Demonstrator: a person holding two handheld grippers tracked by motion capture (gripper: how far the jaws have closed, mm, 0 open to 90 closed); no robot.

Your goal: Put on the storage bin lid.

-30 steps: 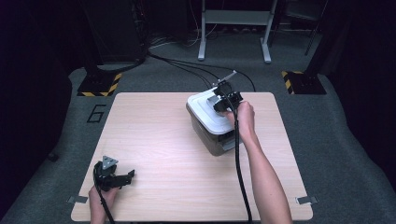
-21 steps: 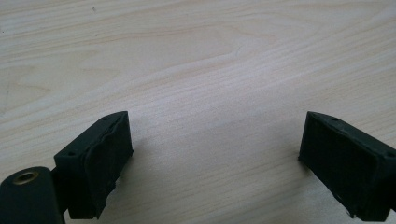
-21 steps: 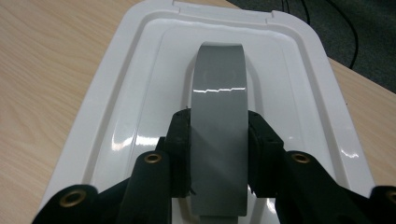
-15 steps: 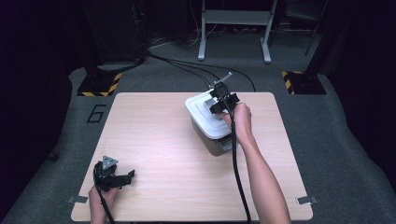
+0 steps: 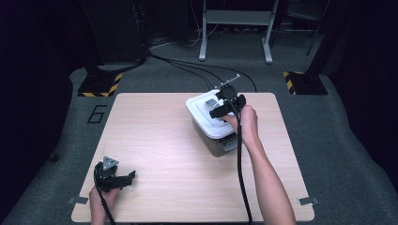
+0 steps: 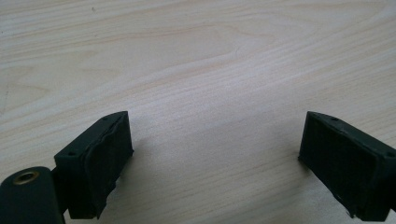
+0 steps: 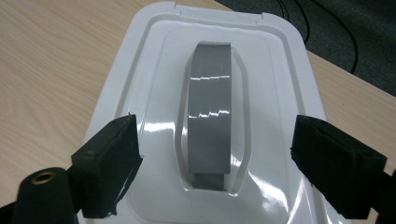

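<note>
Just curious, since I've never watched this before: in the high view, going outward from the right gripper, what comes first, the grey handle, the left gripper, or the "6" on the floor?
From the right gripper:
1. Grey handle, right beneath it on the white lid.
2. Left gripper, near the table's front-left corner.
3. The "6", on the floor past the table's left edge.

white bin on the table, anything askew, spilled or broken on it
Nothing stands out. The white lid sits flat on the bin with its grey handle lying down in its recess. The right gripper hovers open above it; no spill or crack shows.
</note>
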